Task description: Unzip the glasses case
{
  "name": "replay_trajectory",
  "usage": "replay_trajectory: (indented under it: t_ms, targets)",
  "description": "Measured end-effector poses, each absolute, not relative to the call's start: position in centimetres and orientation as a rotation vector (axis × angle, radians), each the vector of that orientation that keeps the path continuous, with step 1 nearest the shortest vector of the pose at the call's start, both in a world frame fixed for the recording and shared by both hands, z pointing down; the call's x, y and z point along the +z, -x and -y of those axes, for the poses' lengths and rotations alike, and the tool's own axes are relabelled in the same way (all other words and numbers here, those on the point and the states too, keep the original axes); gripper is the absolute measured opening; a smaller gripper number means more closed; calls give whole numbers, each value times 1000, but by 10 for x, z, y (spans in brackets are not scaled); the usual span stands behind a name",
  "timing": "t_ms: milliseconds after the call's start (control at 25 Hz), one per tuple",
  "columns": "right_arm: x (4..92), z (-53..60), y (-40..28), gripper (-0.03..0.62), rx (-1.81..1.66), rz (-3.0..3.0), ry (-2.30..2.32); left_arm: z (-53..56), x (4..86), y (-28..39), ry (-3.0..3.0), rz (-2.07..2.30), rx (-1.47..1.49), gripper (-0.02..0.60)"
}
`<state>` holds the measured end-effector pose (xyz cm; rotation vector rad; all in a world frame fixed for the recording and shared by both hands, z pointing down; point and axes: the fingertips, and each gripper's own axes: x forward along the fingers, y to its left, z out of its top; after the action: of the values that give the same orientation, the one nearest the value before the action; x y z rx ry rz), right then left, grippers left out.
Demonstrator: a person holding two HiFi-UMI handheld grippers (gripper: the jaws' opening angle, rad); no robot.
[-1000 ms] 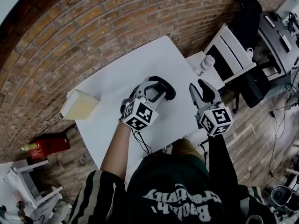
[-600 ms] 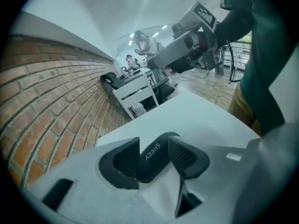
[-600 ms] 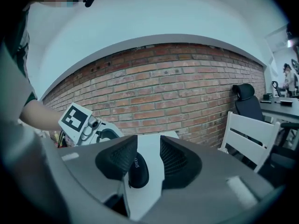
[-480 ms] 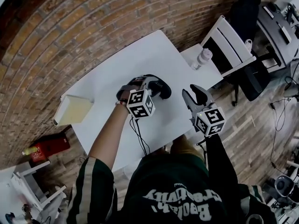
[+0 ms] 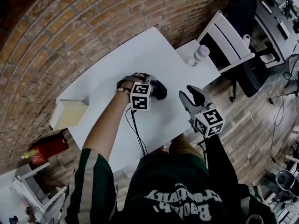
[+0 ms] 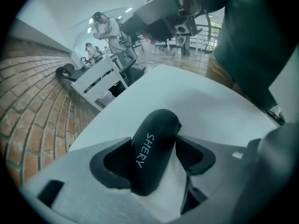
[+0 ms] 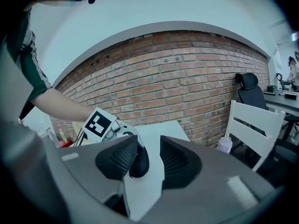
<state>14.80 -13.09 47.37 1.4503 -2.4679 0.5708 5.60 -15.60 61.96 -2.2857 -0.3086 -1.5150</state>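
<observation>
The black glasses case, printed "SHERY", lies on the white table. My left gripper points steeply down over its near end. In the left gripper view the case sits lengthwise between the two pads of the left gripper. Those jaws have just been opening and stand wide, with no squeeze on the case. My right gripper hovers to the right of the case, near the table's edge, open and empty. In the right gripper view the case shows beyond the gap of the right gripper, beside the left gripper's marker cube.
A pale cardboard box sits at the table's left end. A white bottle stands on a small white surface beyond the right corner, next to a white chair. A red object lies on the floor at left. A brick wall runs behind.
The left gripper came down with the case from above the table to its surface, rolled over, and its jaws opened. The right gripper sank a little.
</observation>
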Motion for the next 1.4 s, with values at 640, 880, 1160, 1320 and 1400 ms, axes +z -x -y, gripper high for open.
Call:
replay_trajectory:
  t_ms: [640, 880, 1160, 1320, 1400]
  targets:
    - [515, 110, -112, 164, 605, 2415, -1262, 119, 623, -37, 2403, 126, -1603, 302]
    - [554, 79, -102, 163, 700, 2332, -1181, 102, 625, -23, 2414, 28, -1611, 285]
    - [595, 61, -82, 162, 765, 2257, -1106, 99, 632, -20, 2379, -72, -1599, 293]
    - [616, 57, -70, 161, 827, 2208, -1103, 99, 631, -22, 2393, -134, -1547, 296]
    - [623, 57, -63, 161, 853, 2195, -1100, 98, 631, -22, 2405, -155, -1534, 298]
